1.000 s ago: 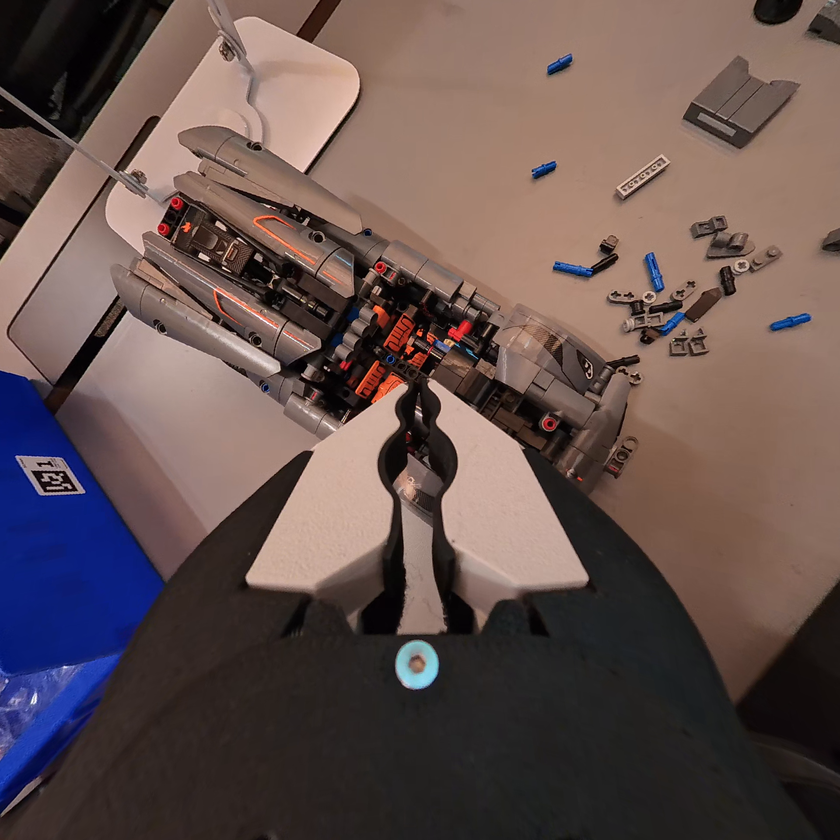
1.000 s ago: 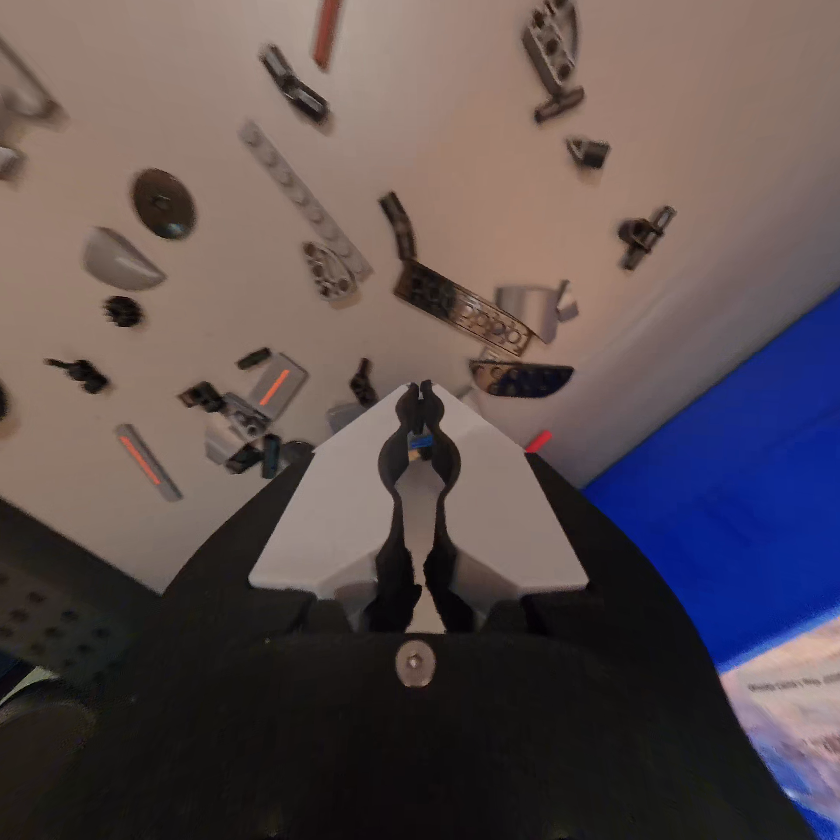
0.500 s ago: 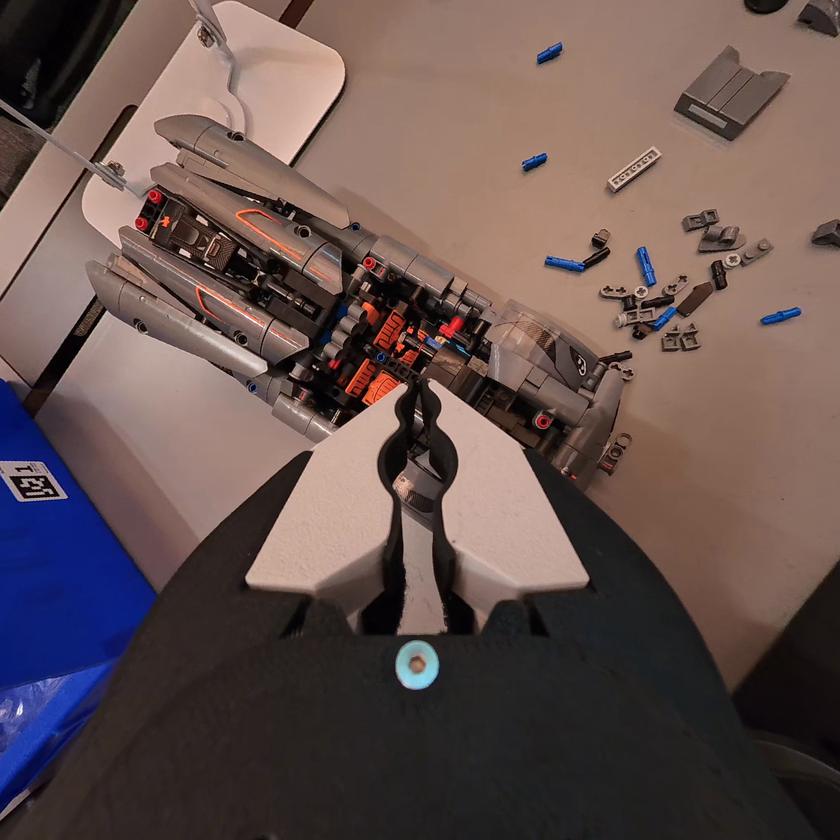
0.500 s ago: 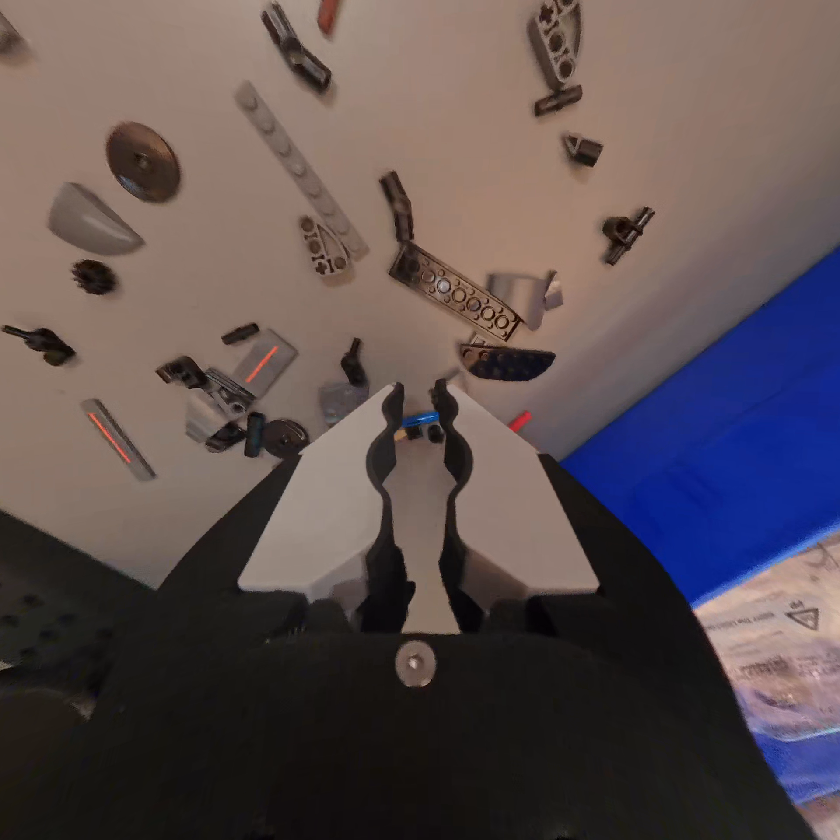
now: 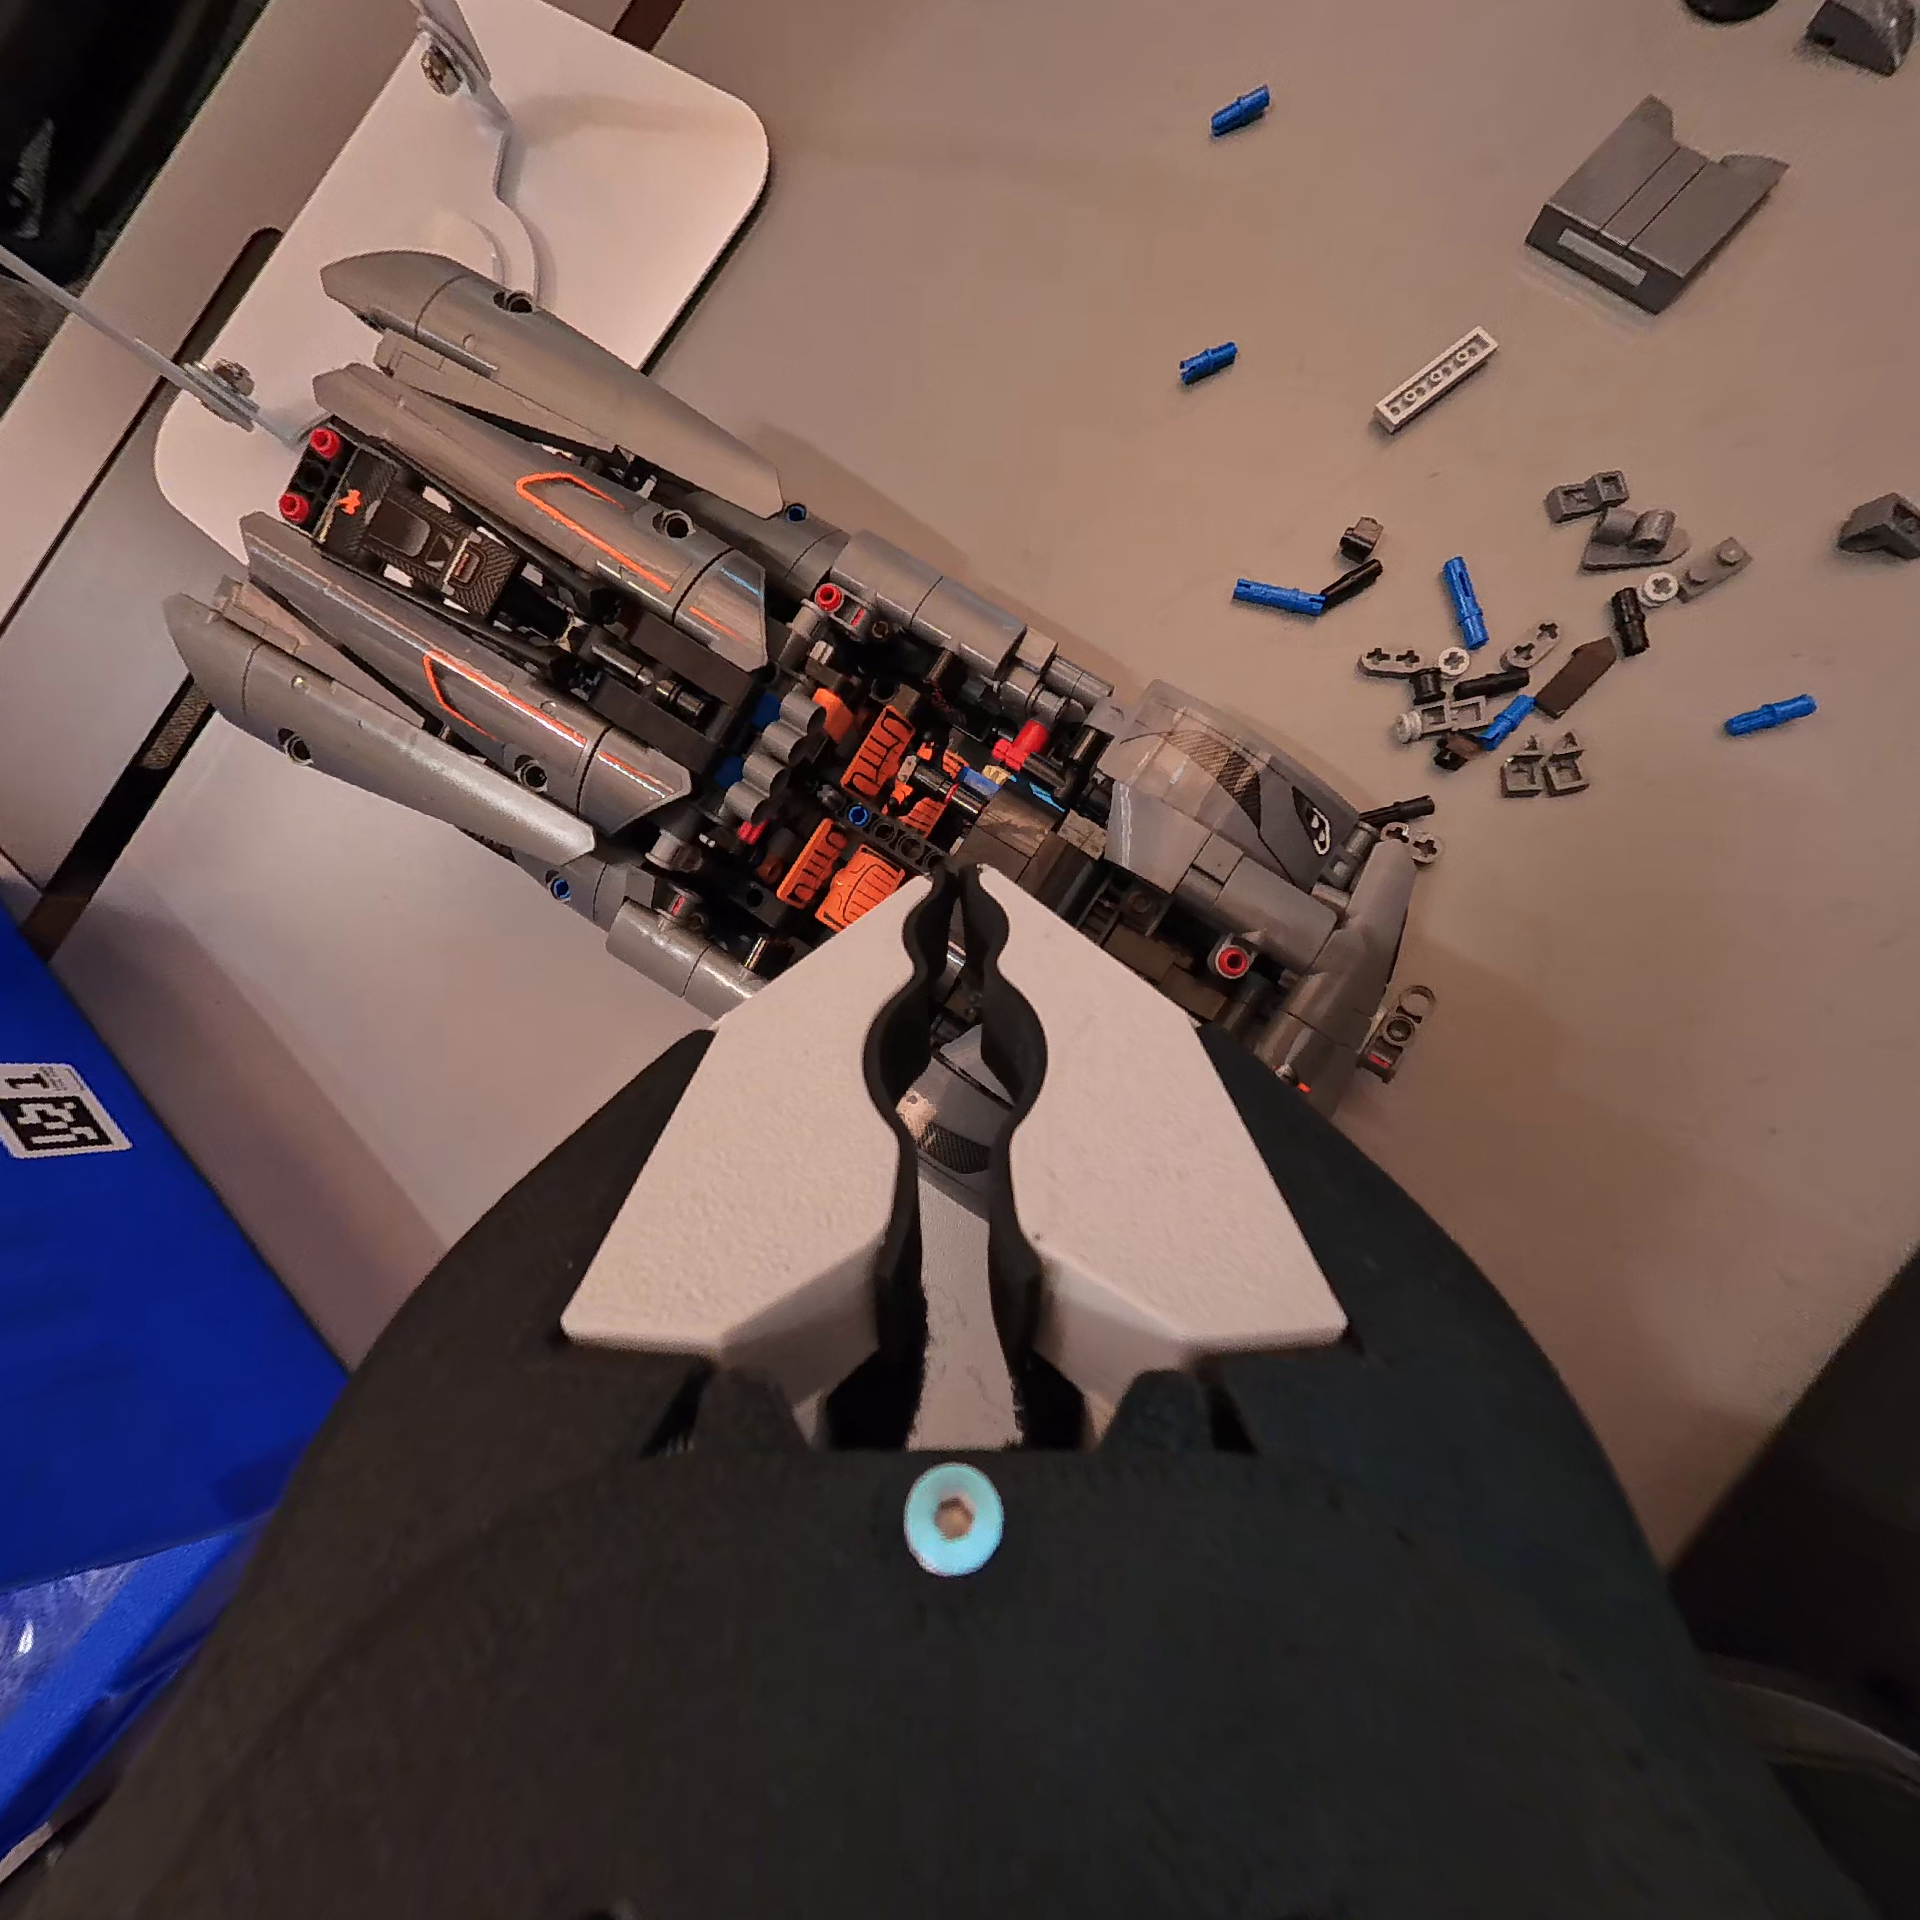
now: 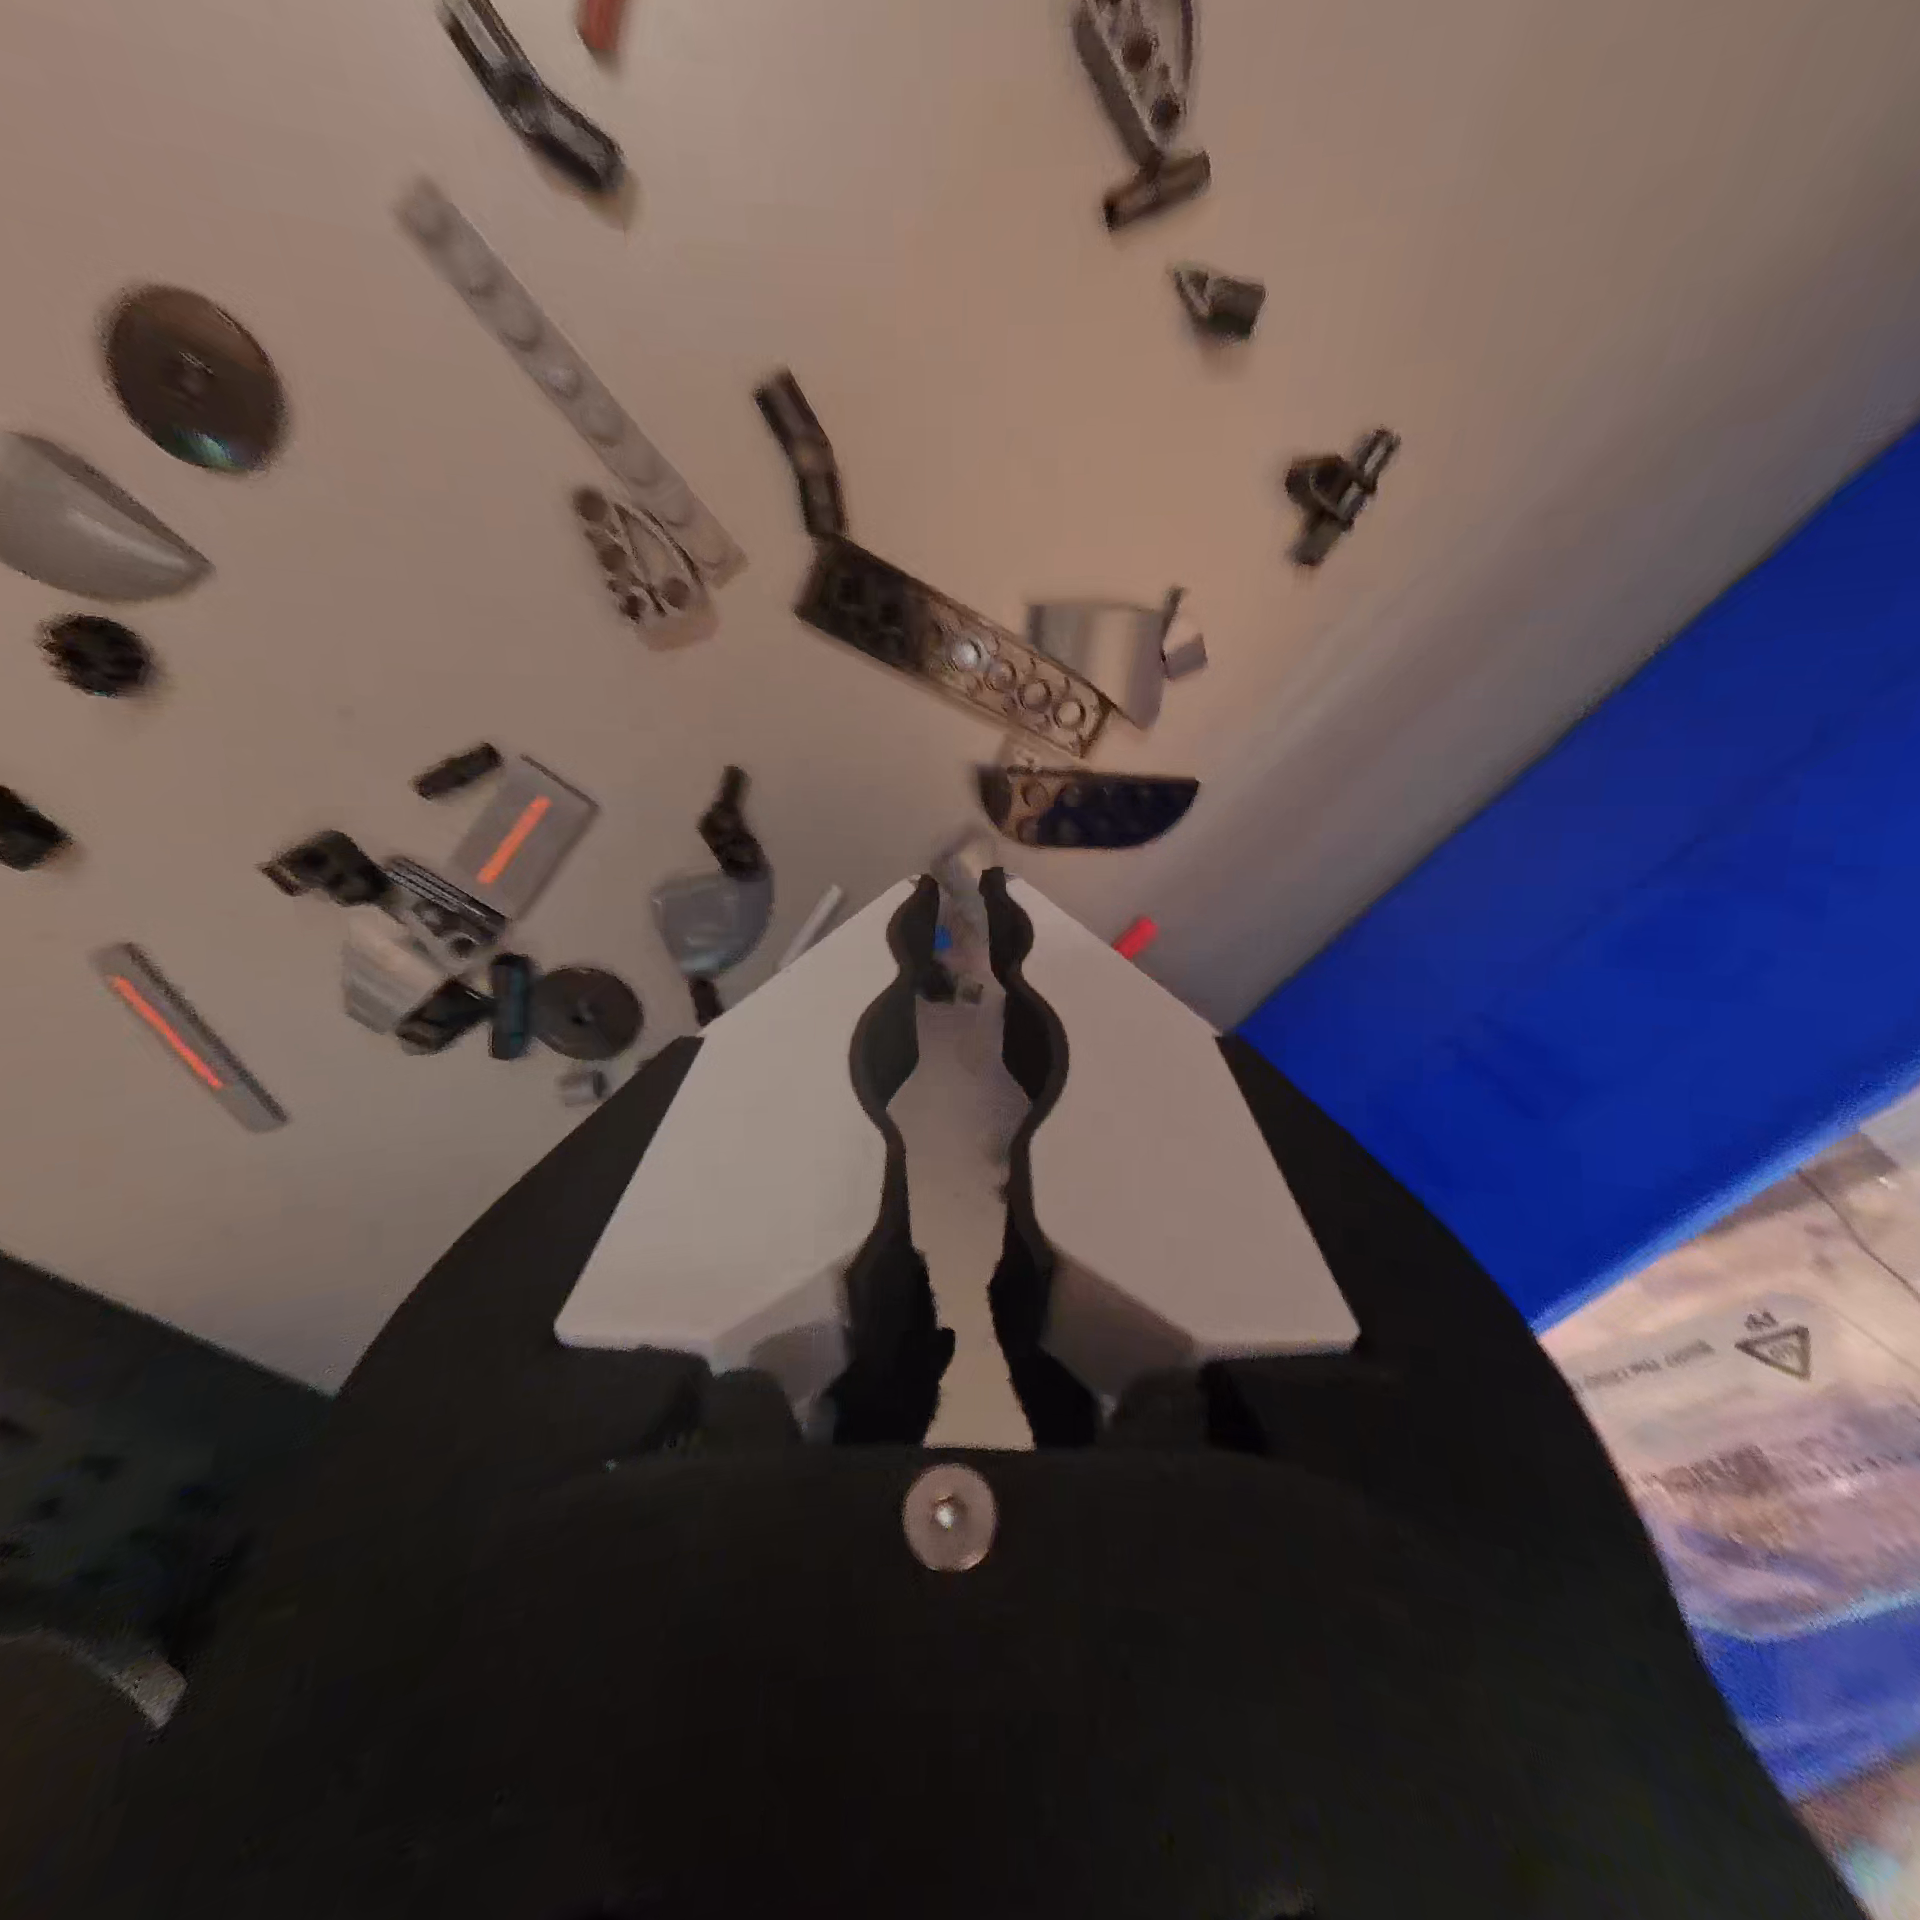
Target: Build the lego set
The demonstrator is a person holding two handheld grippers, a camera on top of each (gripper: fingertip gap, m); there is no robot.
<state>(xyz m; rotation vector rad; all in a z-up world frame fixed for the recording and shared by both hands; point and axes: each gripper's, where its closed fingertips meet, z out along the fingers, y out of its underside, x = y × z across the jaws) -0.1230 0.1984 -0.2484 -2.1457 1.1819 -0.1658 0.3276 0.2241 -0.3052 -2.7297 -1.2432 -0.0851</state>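
We see our left gripper (image 5: 958, 883) with fingers together above the grey car model (image 5: 727, 707) lying on the table (image 5: 1039, 260), while our right gripper (image 6: 956, 883), fingers slightly apart, hovers over scattered pieces (image 6: 935, 644).

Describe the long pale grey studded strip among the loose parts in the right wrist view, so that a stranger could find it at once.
Look at the beige table strewn with loose parts, in its upper left area. Just right of the dark round disc lies the long grey strip, running diagonally down to the right. It is the longest and thinnest piece there, pale, with a single row of round studs.
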